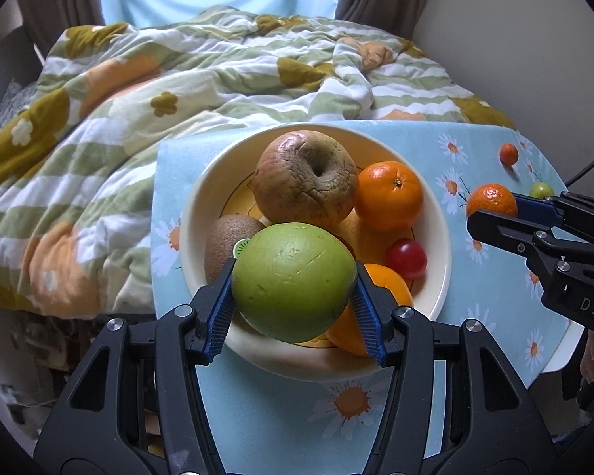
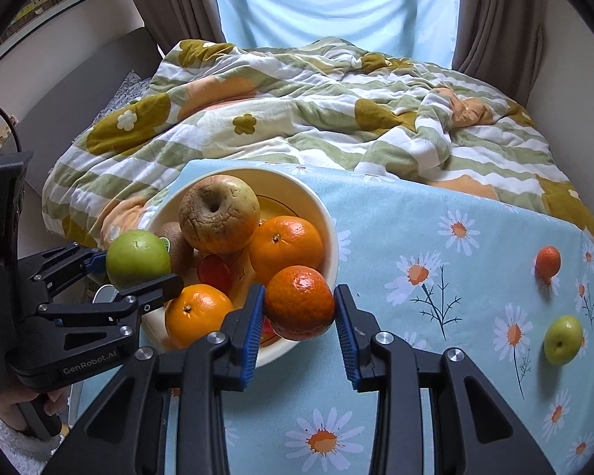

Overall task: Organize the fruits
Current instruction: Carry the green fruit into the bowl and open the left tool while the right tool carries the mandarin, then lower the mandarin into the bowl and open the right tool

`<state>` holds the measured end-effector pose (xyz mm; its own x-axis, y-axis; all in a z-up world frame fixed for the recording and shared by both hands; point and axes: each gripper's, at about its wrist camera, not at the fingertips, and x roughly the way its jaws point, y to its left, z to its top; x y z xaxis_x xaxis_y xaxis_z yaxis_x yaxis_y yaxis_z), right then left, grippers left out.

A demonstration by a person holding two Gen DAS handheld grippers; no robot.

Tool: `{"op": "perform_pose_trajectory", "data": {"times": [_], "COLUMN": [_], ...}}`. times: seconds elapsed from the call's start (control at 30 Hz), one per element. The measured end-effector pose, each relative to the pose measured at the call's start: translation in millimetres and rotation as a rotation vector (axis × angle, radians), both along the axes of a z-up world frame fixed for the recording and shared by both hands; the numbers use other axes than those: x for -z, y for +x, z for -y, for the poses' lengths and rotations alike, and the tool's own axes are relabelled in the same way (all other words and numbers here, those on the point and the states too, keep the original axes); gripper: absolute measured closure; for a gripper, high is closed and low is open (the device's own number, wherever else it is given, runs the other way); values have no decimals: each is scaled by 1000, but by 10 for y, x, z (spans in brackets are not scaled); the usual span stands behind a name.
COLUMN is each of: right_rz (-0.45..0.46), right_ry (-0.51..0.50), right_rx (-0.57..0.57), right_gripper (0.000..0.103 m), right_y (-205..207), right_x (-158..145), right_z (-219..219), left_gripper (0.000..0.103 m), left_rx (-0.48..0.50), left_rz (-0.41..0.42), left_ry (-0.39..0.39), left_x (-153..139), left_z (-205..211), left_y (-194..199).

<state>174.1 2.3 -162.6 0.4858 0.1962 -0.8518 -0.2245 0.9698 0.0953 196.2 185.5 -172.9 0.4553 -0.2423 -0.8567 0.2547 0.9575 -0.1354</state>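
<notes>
Left gripper clamps a green apple over the bowl; right gripper beside it grips 1 tangerine.

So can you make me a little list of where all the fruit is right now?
left gripper: shut on green apple, over the bowl
right gripper: shut on mandarin, at the bowl's edge
in bowl: wrinkled apple, kiwi, two oranges, red fruit
on cloth: small mandarin, small green fruit
behind: quilt
</notes>
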Motion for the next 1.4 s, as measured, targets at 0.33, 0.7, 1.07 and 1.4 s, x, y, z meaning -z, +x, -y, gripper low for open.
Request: {"op": "perform_pose_trajectory", "data": {"times": [0.33, 0.7, 1.07, 1.4], "right_rz": [6, 17, -67, -90], "right_ry": [-15, 4, 79, 75], "right_rx": [3, -81, -189, -262], "right_gripper": [71, 71, 71, 71], "right_y": [-42, -6, 217, 287], "right_x": [-61, -223, -80, 73], "right_z": [25, -105, -281, -454], "left_gripper": [0, 0, 0, 0], "left_rx": [-25, -57, -110, -139], "left_rz": [43, 39, 40, 21], "left_ry": [-15, -7, 59, 37], "left_x": [-138, -323, -388, -347], "left_z": [-51, -123, -145, -231], "left_y": [-61, -346, -551, -685]}}
